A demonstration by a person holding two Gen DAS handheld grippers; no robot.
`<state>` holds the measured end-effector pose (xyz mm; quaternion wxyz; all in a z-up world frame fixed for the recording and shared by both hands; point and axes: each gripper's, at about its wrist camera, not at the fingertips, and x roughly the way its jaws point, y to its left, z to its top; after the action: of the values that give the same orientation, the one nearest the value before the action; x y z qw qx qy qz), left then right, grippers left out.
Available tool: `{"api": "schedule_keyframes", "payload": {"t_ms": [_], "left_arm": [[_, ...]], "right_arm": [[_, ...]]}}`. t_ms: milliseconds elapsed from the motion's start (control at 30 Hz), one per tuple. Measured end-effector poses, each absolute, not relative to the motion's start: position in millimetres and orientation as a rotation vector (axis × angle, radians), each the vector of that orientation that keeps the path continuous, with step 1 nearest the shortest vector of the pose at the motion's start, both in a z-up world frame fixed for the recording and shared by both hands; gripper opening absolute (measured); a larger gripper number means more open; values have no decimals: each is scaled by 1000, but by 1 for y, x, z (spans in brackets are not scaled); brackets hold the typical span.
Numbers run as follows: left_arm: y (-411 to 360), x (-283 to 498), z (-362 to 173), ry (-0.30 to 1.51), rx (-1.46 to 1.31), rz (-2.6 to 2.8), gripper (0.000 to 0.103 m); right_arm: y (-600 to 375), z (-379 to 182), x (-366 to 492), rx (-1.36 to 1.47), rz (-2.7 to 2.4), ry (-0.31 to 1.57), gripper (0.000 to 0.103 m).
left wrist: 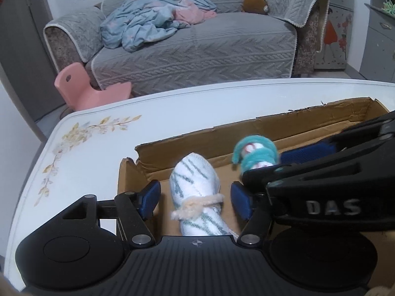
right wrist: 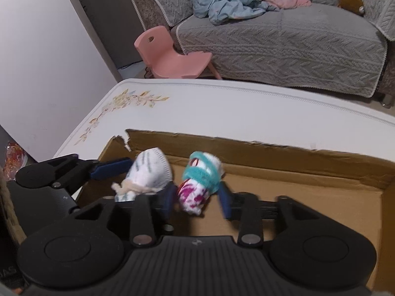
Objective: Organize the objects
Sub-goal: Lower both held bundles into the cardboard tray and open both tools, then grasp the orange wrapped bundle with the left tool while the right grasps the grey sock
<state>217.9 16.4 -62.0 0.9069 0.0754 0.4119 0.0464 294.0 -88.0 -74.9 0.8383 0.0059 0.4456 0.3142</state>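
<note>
A shallow cardboard box [left wrist: 271,128] [right wrist: 284,162] sits on the white floral table [left wrist: 98,155] [right wrist: 222,113]. Inside it, a rolled white cloth with grey-green stripes [left wrist: 195,185] [right wrist: 151,170], tied with a beige fuzzy wire, lies between the blue pads of my left gripper [left wrist: 195,200]. The pads stand clear of it, so the gripper is open. To its right is a white and magenta roll wound with teal fuzzy wire [left wrist: 254,155] [right wrist: 197,187]. My right gripper [right wrist: 197,200] is open around it, with a gap at the right pad.
Beyond the table's far edge stand a grey sofa [left wrist: 209,49] [right wrist: 284,39] with a crumpled blue blanket [left wrist: 148,19], and a small pink chair [left wrist: 81,86] [right wrist: 170,59]. A grey cabinet [left wrist: 380,44] is at the right. The box floor to the right is bare cardboard [right wrist: 308,197].
</note>
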Motion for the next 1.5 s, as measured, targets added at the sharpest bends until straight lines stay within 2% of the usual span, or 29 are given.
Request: {"api": "schedule_keyframes", "payload": {"t_ms": [33, 67, 100, 133, 867, 1300, 1433, 1500], "left_arm": [[17, 217, -61, 858, 154, 92, 71], [17, 216, -61, 862, 149, 89, 75], [17, 215, -59, 861, 140, 81, 82], [17, 213, -57, 857, 129, 78, 84], [23, 164, -19, 847, -50, 178, 87], [40, 95, -2, 805, -165, 194, 90], [42, 71, 9, 771, -157, 198, 92], [42, 57, 13, 751, -153, 200, 97]], "right_arm": [[-90, -73, 294, 14, 667, 940, 54], [-92, -72, 294, 21, 668, 938, 58], [-93, -70, 294, 27, 674, 936, 65], [-93, -68, 292, 23, 682, 935, 67], [-93, -36, 260, -71, 680, 885, 69], [-114, -14, 201, -71, 677, 840, 75], [-124, -5, 182, -61, 672, 825, 76], [-131, 0, 169, -59, 681, 809, 77]]}}
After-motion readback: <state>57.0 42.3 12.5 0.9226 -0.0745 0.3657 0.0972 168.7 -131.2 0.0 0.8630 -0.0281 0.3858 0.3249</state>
